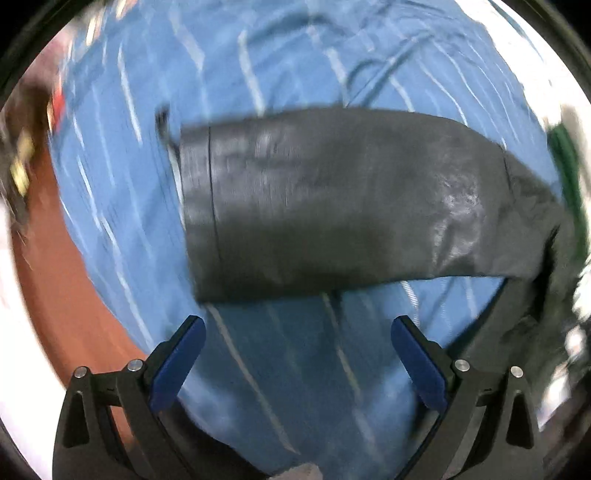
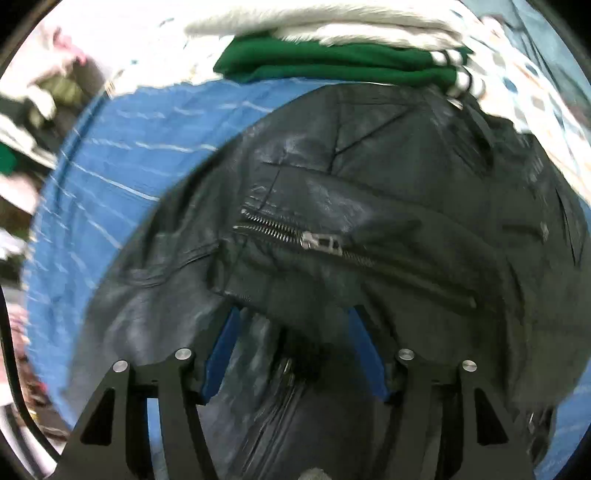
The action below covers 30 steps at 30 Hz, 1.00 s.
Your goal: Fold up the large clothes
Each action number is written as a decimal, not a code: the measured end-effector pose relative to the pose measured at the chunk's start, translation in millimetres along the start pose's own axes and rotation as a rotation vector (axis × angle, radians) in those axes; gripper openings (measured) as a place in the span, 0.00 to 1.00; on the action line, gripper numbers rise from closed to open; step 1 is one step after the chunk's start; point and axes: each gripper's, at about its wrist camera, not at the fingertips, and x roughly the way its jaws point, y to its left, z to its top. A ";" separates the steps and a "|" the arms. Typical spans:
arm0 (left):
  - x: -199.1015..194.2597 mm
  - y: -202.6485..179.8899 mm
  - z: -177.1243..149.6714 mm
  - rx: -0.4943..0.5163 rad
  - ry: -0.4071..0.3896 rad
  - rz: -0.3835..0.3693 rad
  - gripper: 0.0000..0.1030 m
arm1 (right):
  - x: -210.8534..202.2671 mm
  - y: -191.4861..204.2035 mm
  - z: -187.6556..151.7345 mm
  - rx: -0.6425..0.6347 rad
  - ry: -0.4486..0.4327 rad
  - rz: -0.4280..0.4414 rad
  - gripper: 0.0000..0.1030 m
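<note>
A black leather jacket lies on a blue striped sheet [image 1: 122,206]. In the left wrist view one sleeve [image 1: 332,206] stretches flat across the sheet, cuff to the left. My left gripper [image 1: 297,328] is open and empty just short of the sleeve's near edge. In the right wrist view the jacket body [image 2: 369,177] fills the middle, with a metal zipper [image 2: 321,242] on a folded flap. My right gripper [image 2: 291,314] is open; its blue fingertips [image 2: 225,343] are partly hidden under the flap's edge, and whether they touch it is unclear.
Folded green [image 2: 332,62] and white [image 2: 332,26] clothes are stacked beyond the jacket in the right wrist view. A reddish-brown floor or surface [image 1: 66,295] shows past the sheet's left edge. More clothes lie at the far left [image 2: 44,96].
</note>
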 end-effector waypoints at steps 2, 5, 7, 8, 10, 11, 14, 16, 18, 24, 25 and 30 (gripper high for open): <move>16.4 15.2 3.8 -0.113 0.062 -0.111 0.99 | -16.8 -5.9 -19.1 0.060 0.017 0.038 0.62; 31.2 33.4 21.9 -0.235 0.051 -0.197 0.99 | -26.6 -28.7 -28.6 0.146 0.054 0.039 0.62; 32.7 45.4 41.2 -0.298 -0.001 -0.221 0.97 | -27.6 -29.9 -42.1 0.192 0.067 0.036 0.62; 33.3 53.7 53.9 -0.341 -0.028 -0.225 0.89 | -22.1 -41.3 -36.8 0.215 0.077 0.036 0.62; 33.3 64.5 72.4 -0.383 -0.061 -0.200 0.69 | -18.0 -55.1 -33.9 0.269 0.090 0.058 0.62; 33.1 70.1 84.0 -0.391 -0.075 -0.168 0.52 | -13.7 -56.8 -22.2 0.290 0.092 0.071 0.62; 24.1 71.6 110.8 -0.326 -0.145 -0.106 0.17 | -11.7 -43.9 -19.4 0.303 0.089 0.080 0.62; 19.1 71.1 123.8 -0.277 -0.179 -0.088 0.14 | -9.8 -30.3 -19.4 0.294 0.083 0.068 0.62; 9.9 65.0 137.9 -0.216 -0.221 -0.079 0.12 | -12.1 -22.4 -14.9 0.282 0.066 0.053 0.62; -31.4 9.6 157.9 -0.082 -0.318 -0.098 0.09 | -14.2 -5.4 15.9 0.273 -0.016 0.053 0.62; -36.3 -8.9 160.5 -0.065 -0.326 -0.095 0.09 | -4.5 -3.5 22.6 0.285 -0.023 0.055 0.62; -50.6 -50.7 160.6 0.065 -0.396 -0.036 0.09 | 60.2 7.0 34.7 0.264 0.162 0.001 0.61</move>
